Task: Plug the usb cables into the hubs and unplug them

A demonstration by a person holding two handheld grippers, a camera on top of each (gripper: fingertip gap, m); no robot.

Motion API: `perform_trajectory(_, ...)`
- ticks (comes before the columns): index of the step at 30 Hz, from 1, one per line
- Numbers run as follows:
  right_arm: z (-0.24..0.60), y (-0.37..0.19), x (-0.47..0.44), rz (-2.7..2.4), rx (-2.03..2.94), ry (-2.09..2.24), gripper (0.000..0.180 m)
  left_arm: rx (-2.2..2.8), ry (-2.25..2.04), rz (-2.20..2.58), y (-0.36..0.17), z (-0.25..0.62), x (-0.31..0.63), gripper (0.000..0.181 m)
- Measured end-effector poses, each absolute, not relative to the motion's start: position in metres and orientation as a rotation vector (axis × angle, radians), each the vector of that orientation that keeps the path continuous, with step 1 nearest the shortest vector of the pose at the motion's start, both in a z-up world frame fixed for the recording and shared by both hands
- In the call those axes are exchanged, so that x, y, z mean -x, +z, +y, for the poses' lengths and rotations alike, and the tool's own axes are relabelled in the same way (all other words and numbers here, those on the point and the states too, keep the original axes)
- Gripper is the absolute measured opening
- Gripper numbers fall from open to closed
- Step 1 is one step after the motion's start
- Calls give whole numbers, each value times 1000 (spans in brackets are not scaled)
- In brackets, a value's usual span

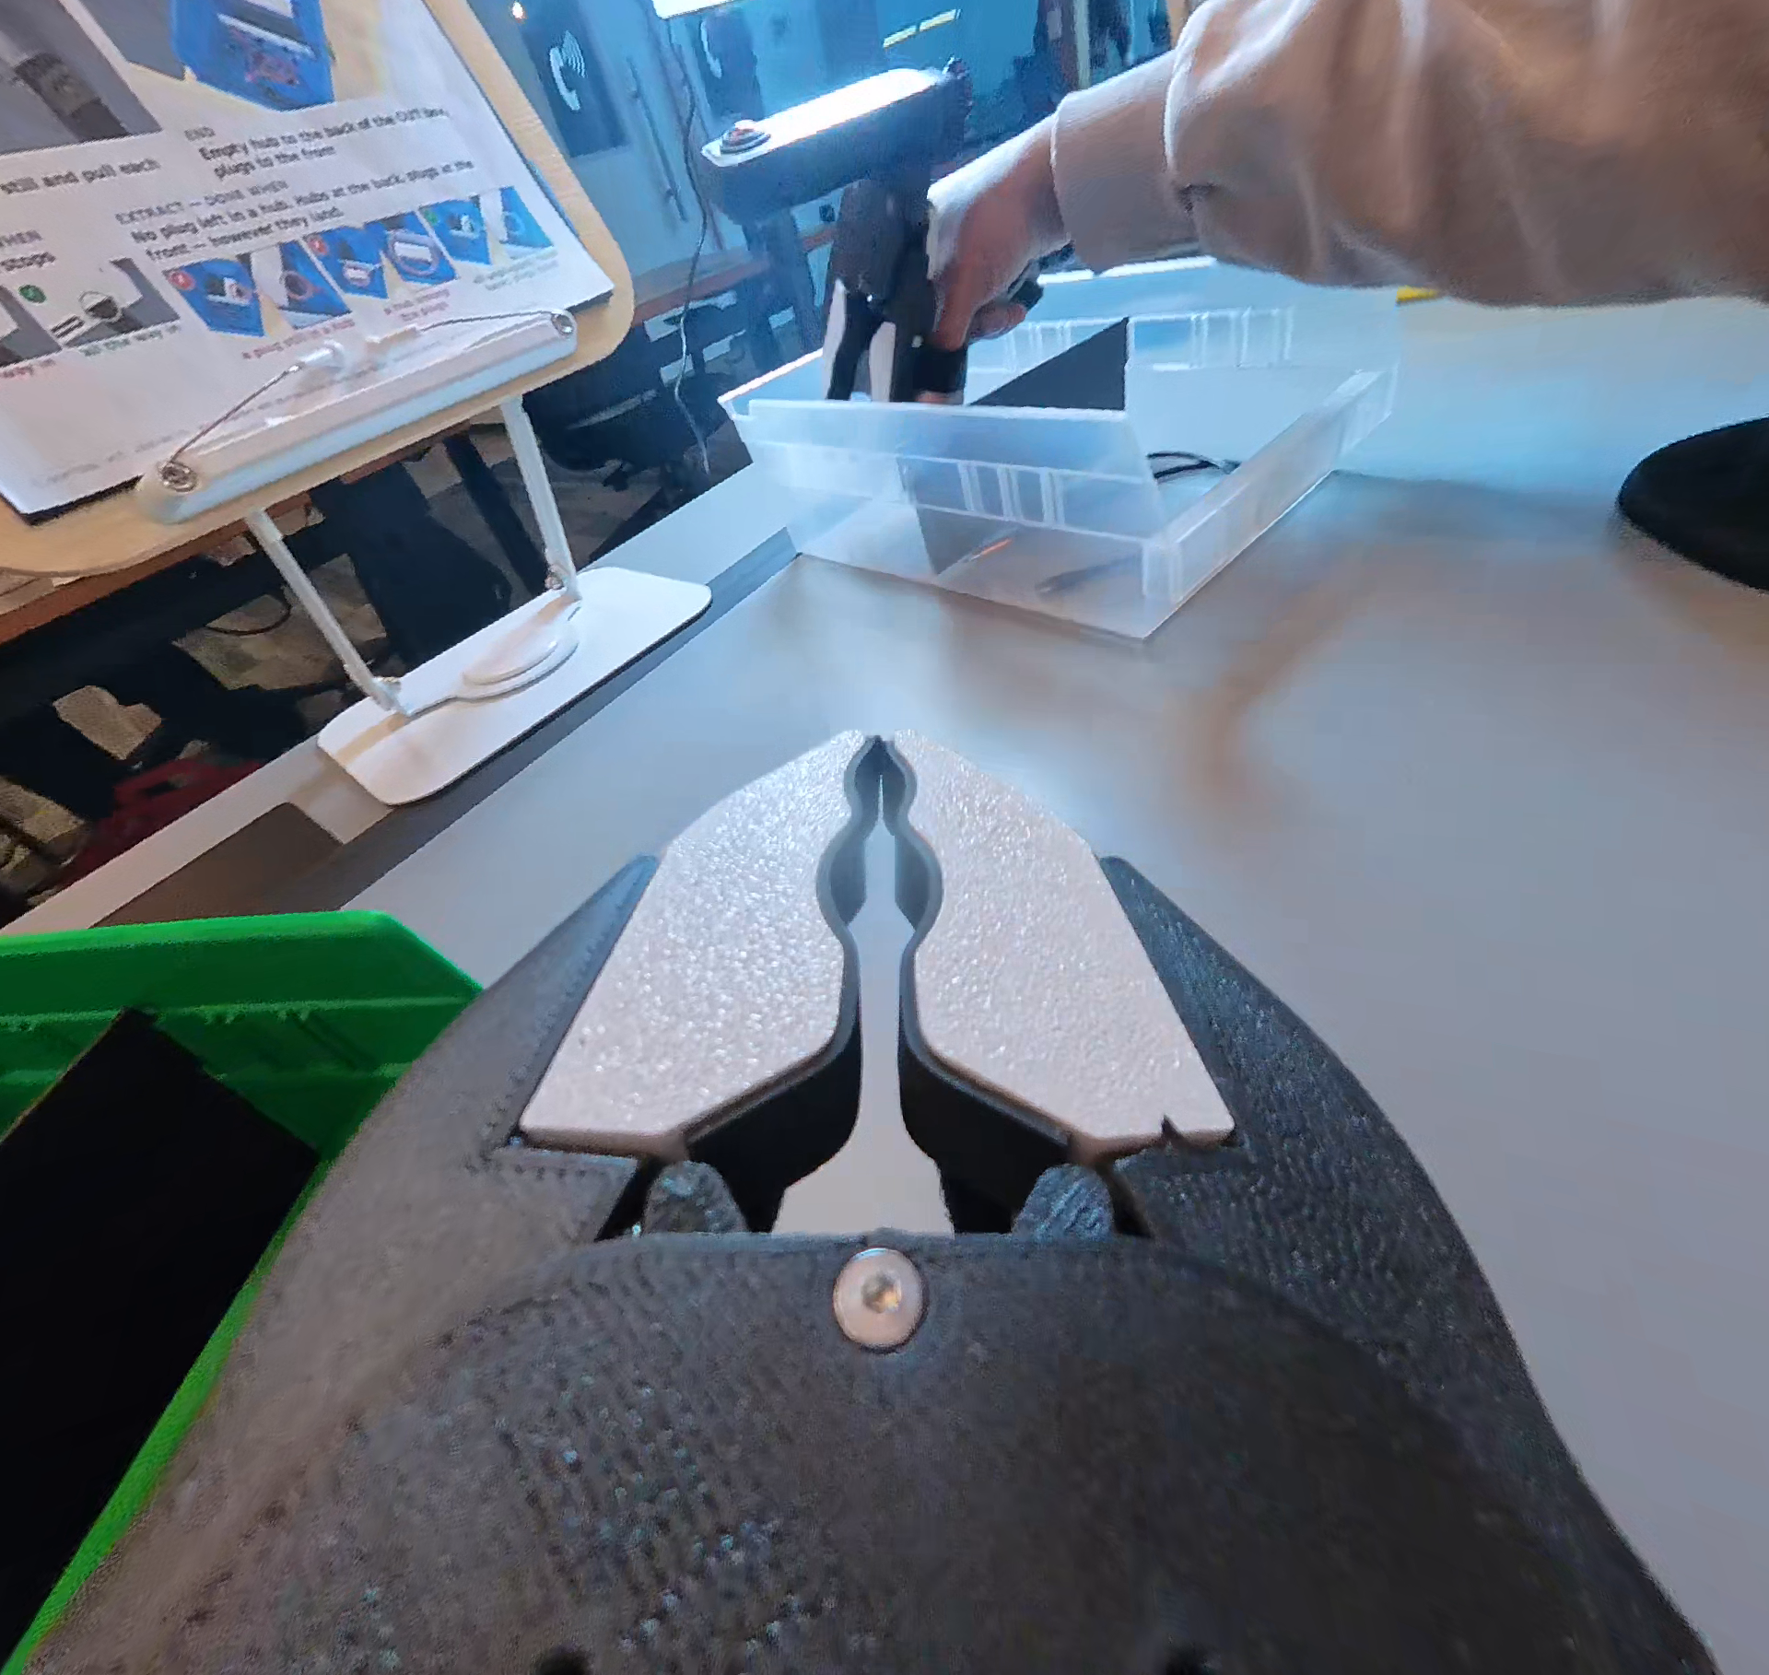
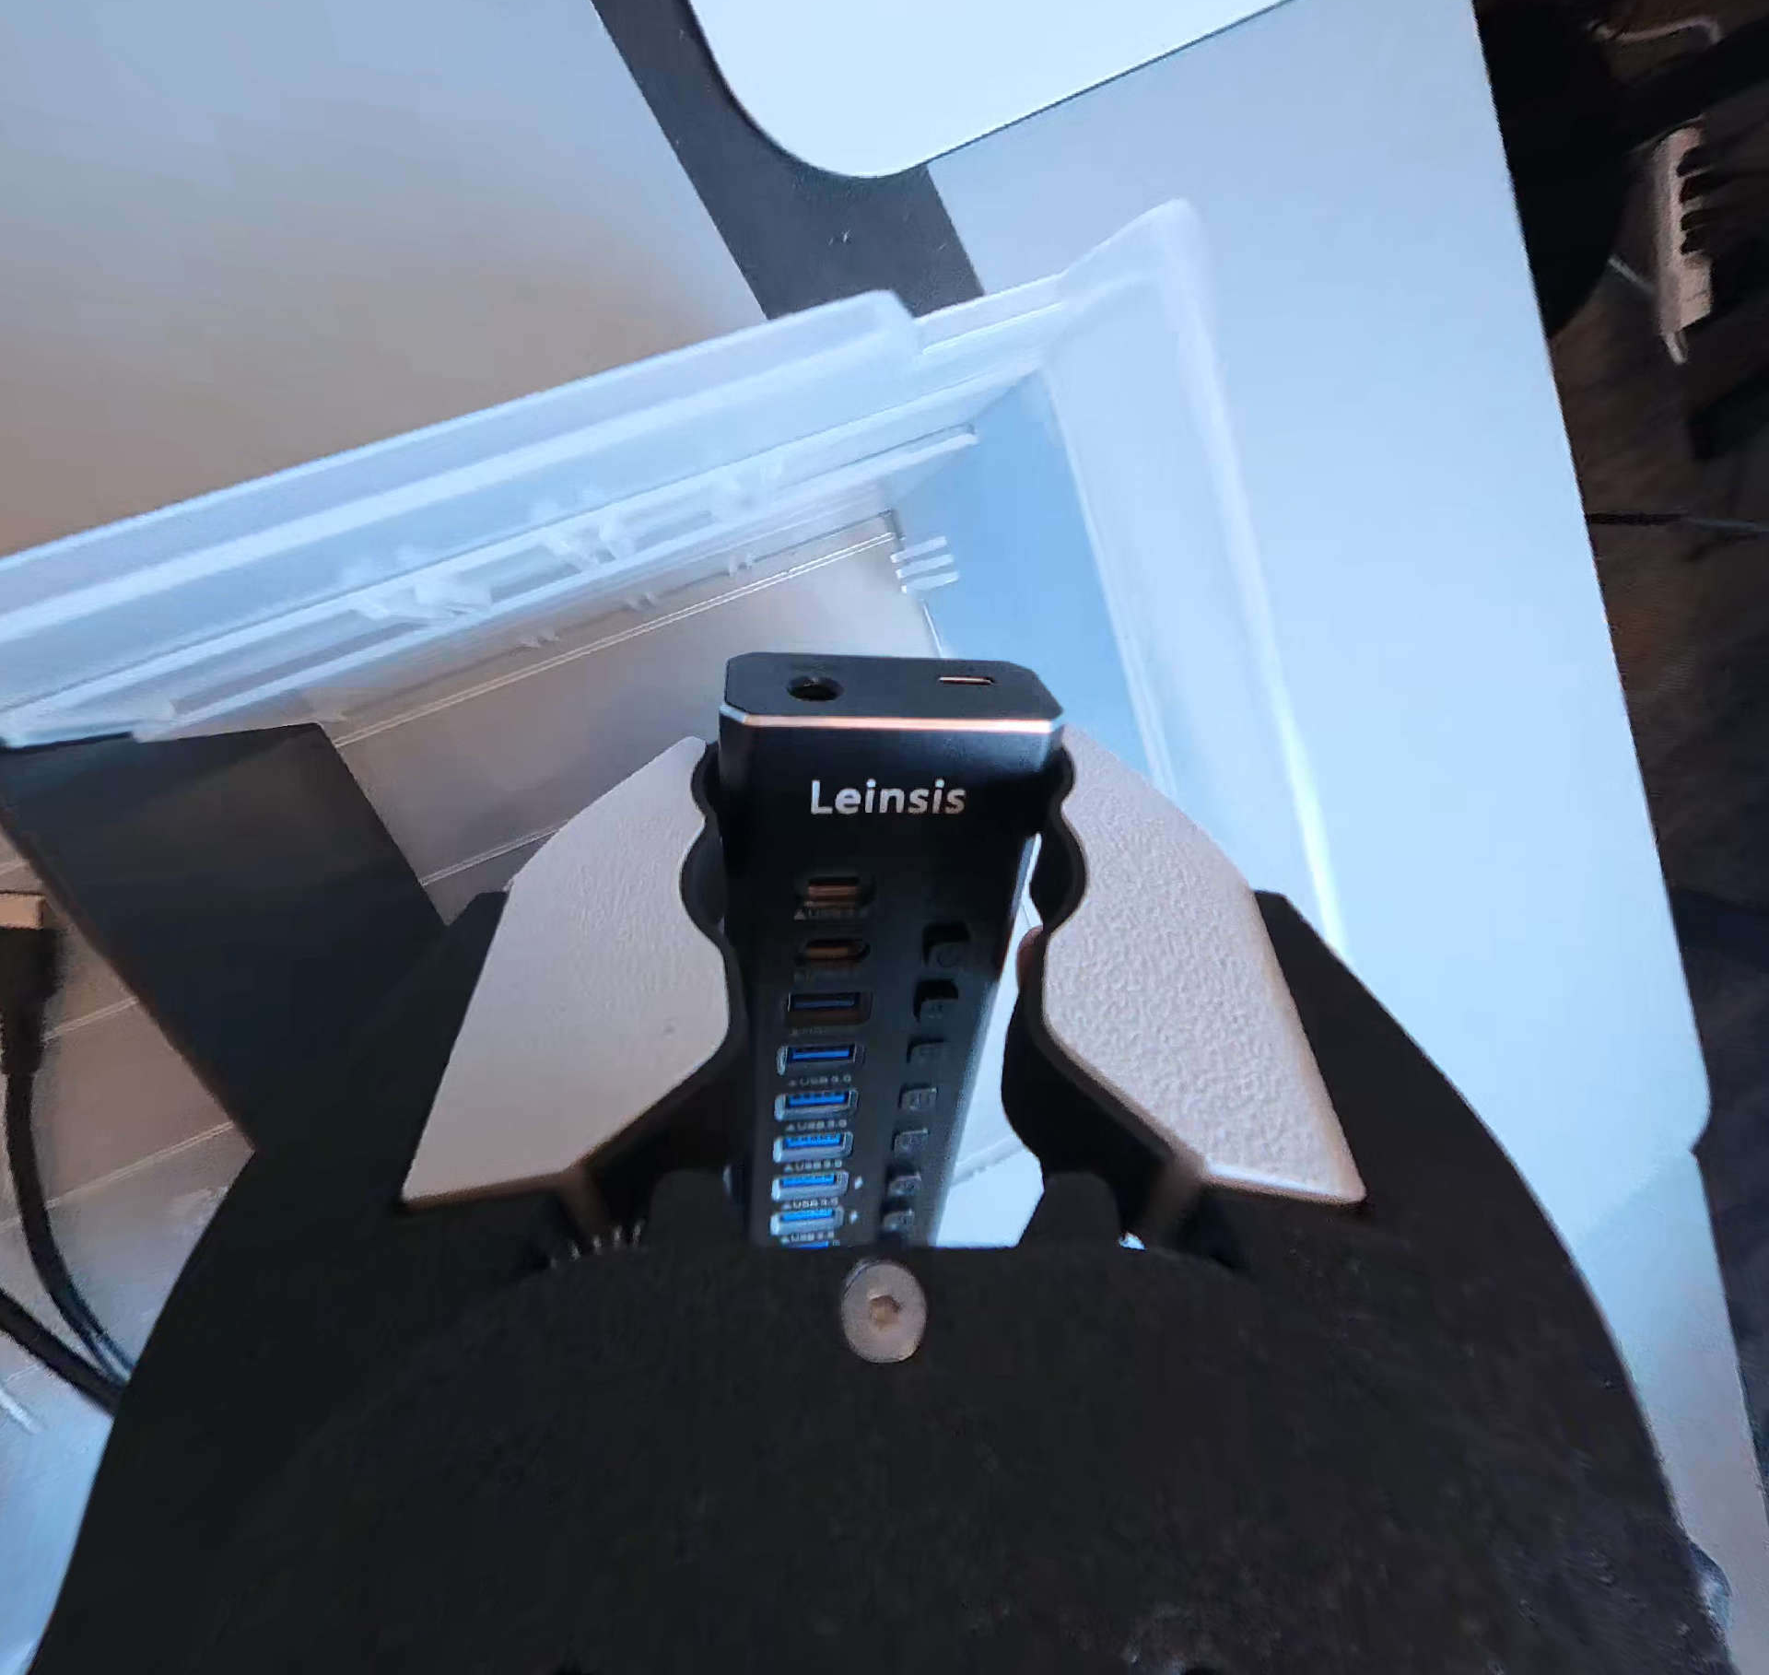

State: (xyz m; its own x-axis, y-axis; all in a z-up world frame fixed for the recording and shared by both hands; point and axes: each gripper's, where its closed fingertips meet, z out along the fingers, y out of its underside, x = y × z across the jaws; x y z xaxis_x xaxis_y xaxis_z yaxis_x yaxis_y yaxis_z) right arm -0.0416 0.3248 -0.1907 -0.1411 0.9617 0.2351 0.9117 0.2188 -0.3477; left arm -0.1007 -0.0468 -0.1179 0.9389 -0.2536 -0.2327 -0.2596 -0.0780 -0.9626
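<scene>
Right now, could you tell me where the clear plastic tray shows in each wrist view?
Left wrist view: clear plastic tray upper right of centre on the table, under the right gripper.
Right wrist view: it spans the middle, behind the gripped USB hub.
Shared landmark: the black divider inside it.

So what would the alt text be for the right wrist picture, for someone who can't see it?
A two-finger right gripper, seen from its own camera, clamps a black multi-port USB hub lengthwise between grey finger pads, with a row of empty blue ports facing the camera. Beyond it sits a clear plastic tray on a white table, with a black cable at the left edge.
</scene>
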Motion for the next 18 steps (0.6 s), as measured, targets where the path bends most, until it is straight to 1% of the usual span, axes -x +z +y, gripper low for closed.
perform_trajectory(2,324,-188,43,-2072,1687,162,61,1688,24,395,-122,-48,105,0)
perform_trajectory(3,322,-178,47,-2029,1661,208,62,1696,22,385,-123,-48,107,2)
perform_trajectory(4,319,-163,49,-1979,1644,278,62,1702,18,373,-124,-49,109,7)
perform_trajectory(7,302,-106,45,-1839,1565,469,63,1709,32,345,-123,-54,116,12)
perform_trajectory(9,278,-71,30,-1794,1476,554,61,1709,70,333,-121,-61,122,15)
perform_trajectory(11,247,-50,8,-1790,1371,570,59,1702,129,316,-114,-70,134,18)
perform_trajectory(13,209,-43,-20,-1806,1280,576,58,1684,206,280,-98,-81,154,20)
perform_trajectory(18,106,-41,-89,-1691,1133,770,49,1673,400,194,-28,-112,231,20)
